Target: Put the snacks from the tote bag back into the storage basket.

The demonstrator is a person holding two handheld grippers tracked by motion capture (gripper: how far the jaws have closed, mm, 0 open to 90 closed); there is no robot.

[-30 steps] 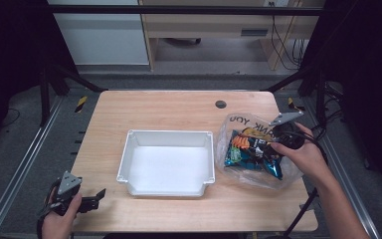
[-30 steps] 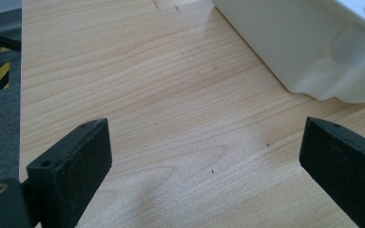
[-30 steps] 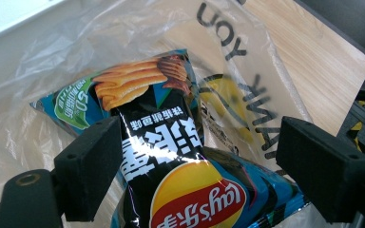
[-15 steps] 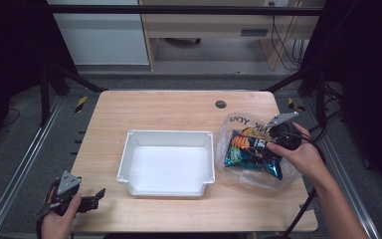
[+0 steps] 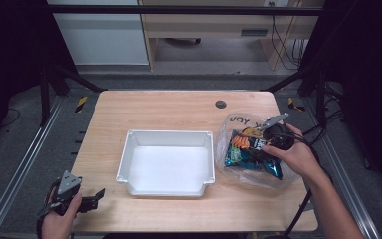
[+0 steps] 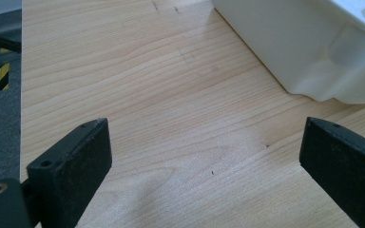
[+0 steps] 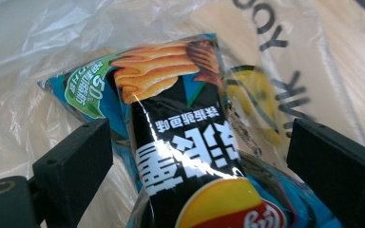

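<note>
Left gripper (image 5: 97, 193): black body carrying a grey three-cornered plate on top, with a dark cable trailing from it. Its jaws are showing as two flat, matte black rectangular blocks, each bearing a small screw hole near the tip; a brass-coloured ring is sitting at the base of one. Right gripper (image 5: 258, 143): black body, grey plate on top, black cable running back along the forearm. The person's forearms are appearing bare, without sleeves.

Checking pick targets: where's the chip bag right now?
In the high view the chip bag lies at the table's right side, inside the clear plastic bag, right of the white tray, between the open right tongs.
</note>
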